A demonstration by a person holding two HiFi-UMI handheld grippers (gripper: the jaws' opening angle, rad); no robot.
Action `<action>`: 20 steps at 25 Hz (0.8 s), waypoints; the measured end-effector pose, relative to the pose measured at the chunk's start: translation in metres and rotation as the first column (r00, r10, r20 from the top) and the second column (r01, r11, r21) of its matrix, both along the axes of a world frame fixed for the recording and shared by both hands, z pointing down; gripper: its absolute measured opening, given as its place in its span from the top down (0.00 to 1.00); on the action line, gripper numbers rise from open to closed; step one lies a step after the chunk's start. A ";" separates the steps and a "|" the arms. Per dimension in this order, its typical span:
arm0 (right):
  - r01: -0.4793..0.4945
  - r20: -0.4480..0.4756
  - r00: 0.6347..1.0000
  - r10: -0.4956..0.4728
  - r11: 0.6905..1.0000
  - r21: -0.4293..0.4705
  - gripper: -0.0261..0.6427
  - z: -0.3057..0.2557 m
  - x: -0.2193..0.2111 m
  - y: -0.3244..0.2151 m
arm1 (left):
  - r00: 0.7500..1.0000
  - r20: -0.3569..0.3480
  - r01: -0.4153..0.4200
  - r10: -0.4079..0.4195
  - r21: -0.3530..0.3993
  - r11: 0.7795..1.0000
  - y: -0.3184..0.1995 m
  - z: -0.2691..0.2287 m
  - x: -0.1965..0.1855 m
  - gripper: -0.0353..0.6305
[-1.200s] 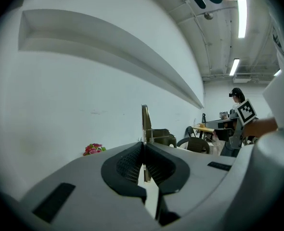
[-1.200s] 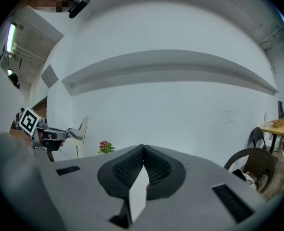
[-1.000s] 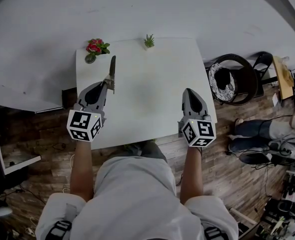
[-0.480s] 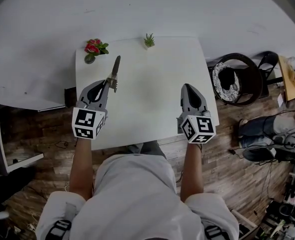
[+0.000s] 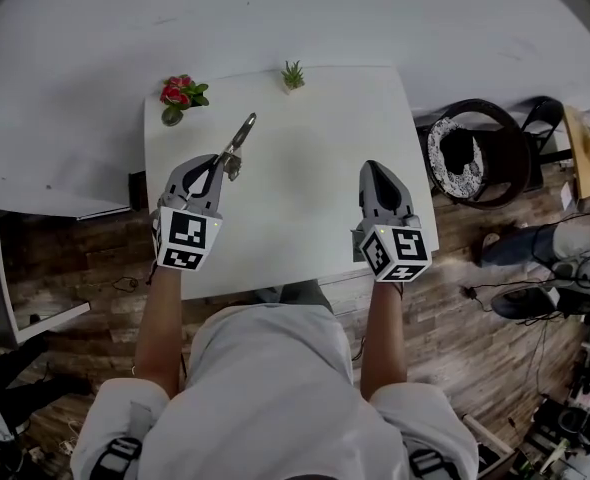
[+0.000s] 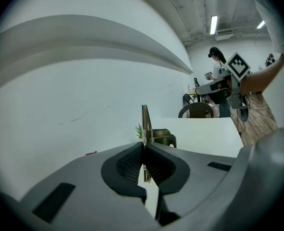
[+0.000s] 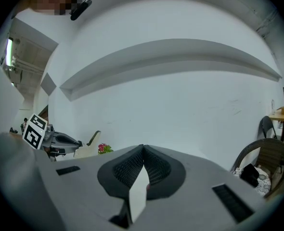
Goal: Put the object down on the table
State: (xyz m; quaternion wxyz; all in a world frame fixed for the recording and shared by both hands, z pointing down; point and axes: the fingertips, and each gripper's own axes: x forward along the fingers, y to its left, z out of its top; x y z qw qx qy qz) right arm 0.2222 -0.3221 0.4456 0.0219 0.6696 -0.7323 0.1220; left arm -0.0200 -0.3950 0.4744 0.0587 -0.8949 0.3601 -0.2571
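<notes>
A flat metal tool (image 5: 243,130) with a narrow blade and a brass-coloured part sticks out of my left gripper (image 5: 218,160), which is shut on its near end. It hangs over the left half of the white table (image 5: 305,188), the blade pointing far and to the right. In the left gripper view the tool (image 6: 145,117) shows edge-on, clamped between the closed pads of that gripper (image 6: 143,150). My right gripper (image 5: 374,170) hovers over the table's right side, shut with nothing in it; its pads (image 7: 132,165) meet in its own view.
Red flowers (image 5: 178,95) sit at the table's far left corner, and a small green plant (image 5: 293,74) at the far edge's middle. A dark round chair (image 5: 472,153) stands right of the table. A white wall lies behind; wooden floor with cables surrounds.
The left gripper has shifted slightly right and turned, so the tool's blade now points further right than before. The right gripper has barely moved.
</notes>
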 end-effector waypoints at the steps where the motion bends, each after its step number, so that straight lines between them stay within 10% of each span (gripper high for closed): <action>1: 0.002 0.003 1.000 -0.002 1.000 0.000 0.95 0.000 0.001 -0.002 | 1.000 0.021 -0.008 0.008 0.004 1.000 -0.002 0.003 0.003 0.92; 20: 0.026 0.043 0.999 -0.025 1.000 -0.013 0.95 0.015 0.024 -0.012 | 0.918 0.381 -0.121 0.110 0.005 0.993 -0.006 0.072 0.036 0.92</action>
